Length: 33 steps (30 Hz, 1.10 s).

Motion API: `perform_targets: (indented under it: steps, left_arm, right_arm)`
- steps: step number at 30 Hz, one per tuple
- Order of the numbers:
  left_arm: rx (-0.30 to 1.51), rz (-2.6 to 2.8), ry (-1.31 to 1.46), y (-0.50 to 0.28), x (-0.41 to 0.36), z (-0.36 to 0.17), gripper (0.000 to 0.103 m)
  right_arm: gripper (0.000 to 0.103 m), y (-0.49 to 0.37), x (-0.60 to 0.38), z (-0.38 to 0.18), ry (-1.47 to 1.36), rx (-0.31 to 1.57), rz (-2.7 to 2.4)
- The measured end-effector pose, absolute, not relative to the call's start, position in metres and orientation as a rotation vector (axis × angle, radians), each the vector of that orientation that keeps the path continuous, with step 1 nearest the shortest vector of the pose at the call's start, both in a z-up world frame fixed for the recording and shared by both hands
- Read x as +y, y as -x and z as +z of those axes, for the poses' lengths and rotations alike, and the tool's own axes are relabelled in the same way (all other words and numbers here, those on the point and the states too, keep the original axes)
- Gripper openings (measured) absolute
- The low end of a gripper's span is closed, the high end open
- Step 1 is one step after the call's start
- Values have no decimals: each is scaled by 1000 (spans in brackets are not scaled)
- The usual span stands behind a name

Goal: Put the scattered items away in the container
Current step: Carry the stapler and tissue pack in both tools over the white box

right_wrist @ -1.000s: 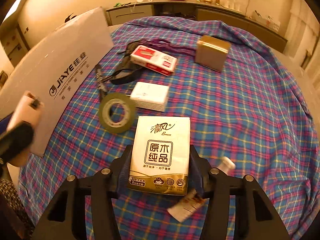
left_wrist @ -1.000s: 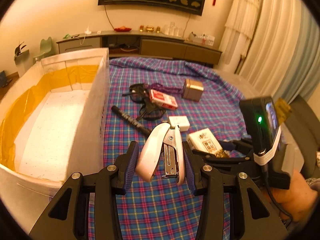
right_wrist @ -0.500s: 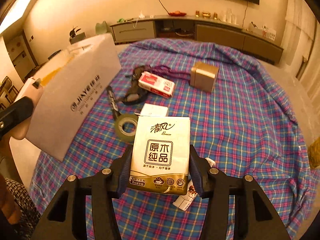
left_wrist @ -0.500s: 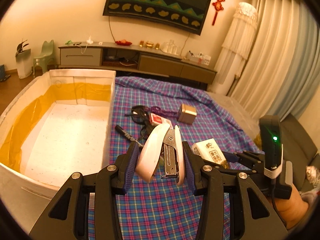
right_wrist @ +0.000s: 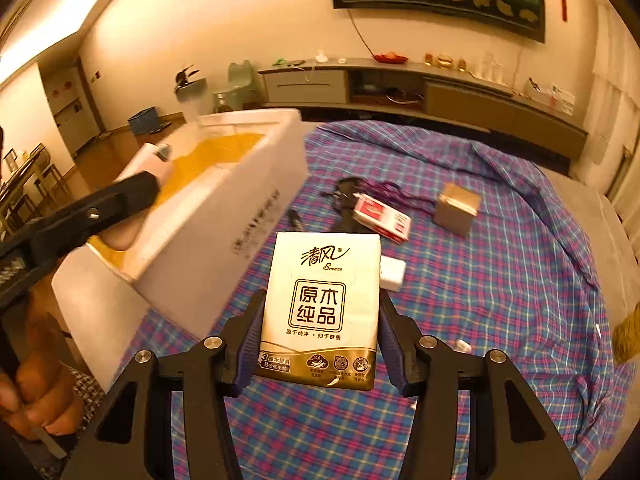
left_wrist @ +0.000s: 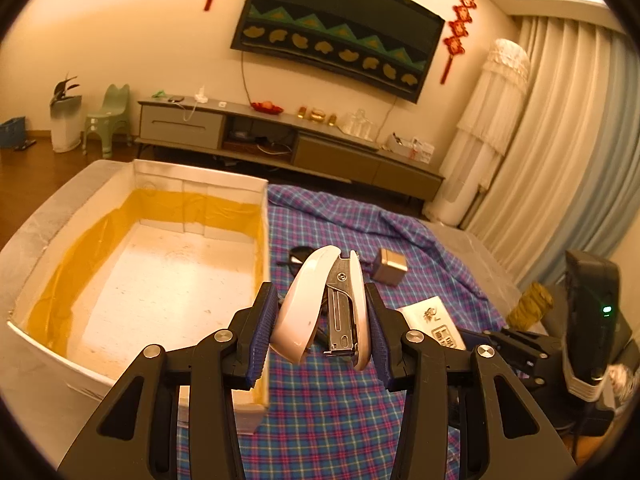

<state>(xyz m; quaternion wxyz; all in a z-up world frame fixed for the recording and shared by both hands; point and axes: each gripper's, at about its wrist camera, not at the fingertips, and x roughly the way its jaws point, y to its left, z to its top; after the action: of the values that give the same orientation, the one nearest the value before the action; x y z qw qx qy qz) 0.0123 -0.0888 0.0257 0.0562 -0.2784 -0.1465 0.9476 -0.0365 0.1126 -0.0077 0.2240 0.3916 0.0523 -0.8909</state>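
The white stapler is clamped between the blue pads of the left tool, lifted off the plaid cloth and standing nearly upright with its metal underside turned toward the camera. It hangs just beside the near right corner of the container — a white foam box lined low down with yellow tape, its white floor bare. In the right wrist view the same stapler shows as a pale tip above the box's rim, pinched in the left tool's black arm, with the person's left hand gripping the handle below.

The right tool grasps a cream tissue pack printed with Chinese characters, held flat-on to the camera and raised above the cloth, to the right of the container. From the left wrist view this pack and the right tool's black fingers lie just to the right of the stapler.

Further back on the cloth lie the things not yet picked up — a red-and-white card box, a small gold tin, a white charger block partly behind the pack, and a dark tangle of glasses and purple cord. A long TV cabinet runs along the wall under a dark patterned hanging.
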Motion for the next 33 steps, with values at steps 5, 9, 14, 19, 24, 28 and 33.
perform_targets:
  steps: [5,9,14,19,24,28,33]
  left_arm:
    - [-479,2890,850,-12,-103,26,45]
    - [-514,2894,854,-10,-113,24,45]
    - [-538,2902,836,-7,-125,26,45]
    - [-563,2908,834,-6,-138,26,45]
    - [-588,2915,824,-6,-151,27,45]
    - [-616,2910,813,-6,-160,30,45]
    - [-631,2921,791,-5,-170,35,45]
  right_arm:
    - [53,31,96,13,-1037,152,-2444]
    - [53,27,82,24,-1011,167,-2433]
    - [53,24,71,31,-1000,174,-2413]
    - [53,27,63,35,-996,182,-2395]
    - [53,32,54,40,-994,164,-2375]
    - [53,35,44,42,-994,157,-2362]
    - [53,35,32,43,-988,177,-2345]
